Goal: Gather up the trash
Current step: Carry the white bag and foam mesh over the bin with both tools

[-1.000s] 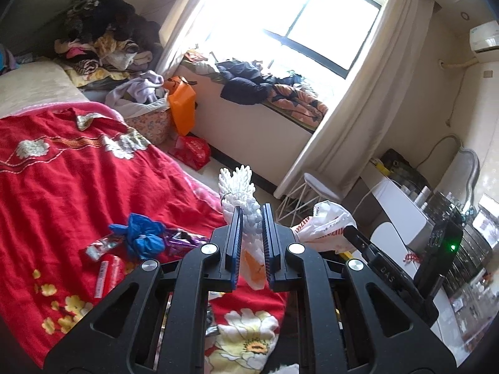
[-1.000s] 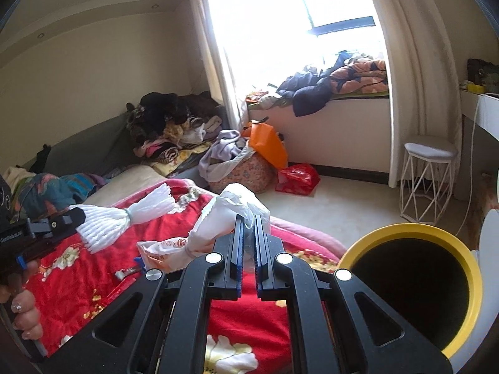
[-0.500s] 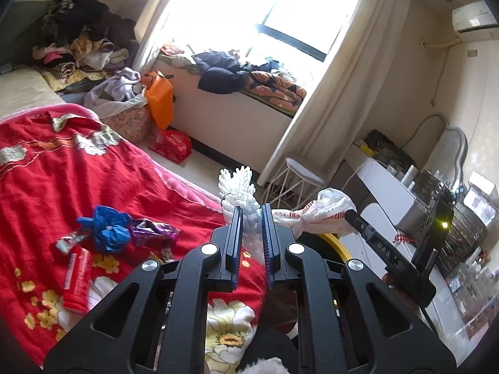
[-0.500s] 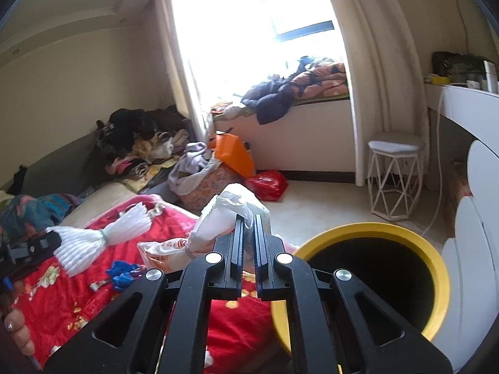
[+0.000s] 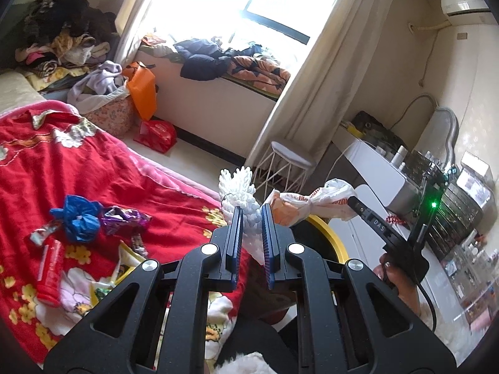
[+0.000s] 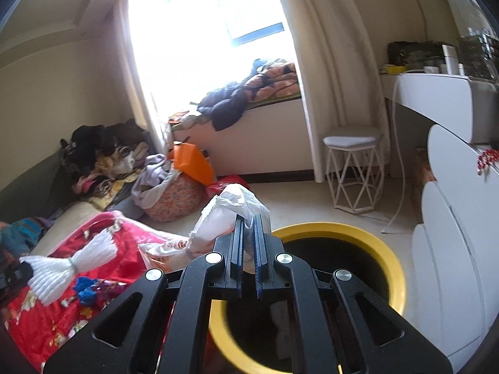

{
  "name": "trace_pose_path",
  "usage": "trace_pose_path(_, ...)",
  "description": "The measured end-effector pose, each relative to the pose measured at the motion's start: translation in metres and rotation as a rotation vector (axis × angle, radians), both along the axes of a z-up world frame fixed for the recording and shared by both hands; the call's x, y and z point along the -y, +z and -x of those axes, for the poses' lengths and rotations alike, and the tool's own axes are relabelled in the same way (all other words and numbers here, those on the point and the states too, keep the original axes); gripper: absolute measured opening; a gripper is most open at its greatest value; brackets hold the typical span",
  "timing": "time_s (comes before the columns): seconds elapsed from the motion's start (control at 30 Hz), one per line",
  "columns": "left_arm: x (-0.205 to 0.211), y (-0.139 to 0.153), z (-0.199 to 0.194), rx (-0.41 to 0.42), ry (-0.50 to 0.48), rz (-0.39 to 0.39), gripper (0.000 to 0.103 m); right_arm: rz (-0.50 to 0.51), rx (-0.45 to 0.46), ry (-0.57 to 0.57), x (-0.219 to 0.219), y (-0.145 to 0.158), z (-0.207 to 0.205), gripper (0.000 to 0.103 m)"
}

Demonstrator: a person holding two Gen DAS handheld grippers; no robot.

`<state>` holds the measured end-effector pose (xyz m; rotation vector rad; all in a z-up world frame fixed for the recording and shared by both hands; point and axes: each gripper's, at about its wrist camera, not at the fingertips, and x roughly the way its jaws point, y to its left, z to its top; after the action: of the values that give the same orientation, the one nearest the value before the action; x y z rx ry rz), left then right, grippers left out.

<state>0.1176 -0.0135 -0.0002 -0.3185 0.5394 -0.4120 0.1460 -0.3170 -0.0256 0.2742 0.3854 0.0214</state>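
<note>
My left gripper is shut on a white foam net sleeve, which shows at the left of the right wrist view too, foam net sleeve. My right gripper is shut on a knotted white plastic bag with red print, held above the near rim of a yellow-rimmed black trash bin. In the left wrist view that plastic bag hangs over the bin's yellow rim. Loose trash lies on the red blanket: a blue bag, a purple wrapper, a red packet.
A white wire stool stands by the curtain. White scalloped furniture is right of the bin. A floral basket, an orange bag and a red bag sit on the floor near the window bench.
Both grippers have swung right, from over the bed toward the bin. The bin now fills the lower middle of the right wrist view, with the plastic bag above its rim.
</note>
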Motion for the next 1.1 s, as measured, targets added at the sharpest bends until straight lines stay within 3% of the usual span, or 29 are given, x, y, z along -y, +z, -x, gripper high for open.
trace_pose_path(0.37,0.03,-0.011,-0.006,-0.025,-0.056,-0.024,0.008,0.009,-0.022,-0.119,0.032,-0.01,-0.001,0.006)
trace_pose_path(0.6,0.054,-0.022,-0.012,-0.048,-0.101,-0.046,0.008,0.077,-0.041,-0.196,0.045,-0.02,-0.002,0.006)
trace_pose_path(1.1,0.109,-0.042,-0.036,-0.102,-0.16,-0.076,0.008,0.123,-0.12,-0.267,0.069,-0.046,-0.011,0.006)
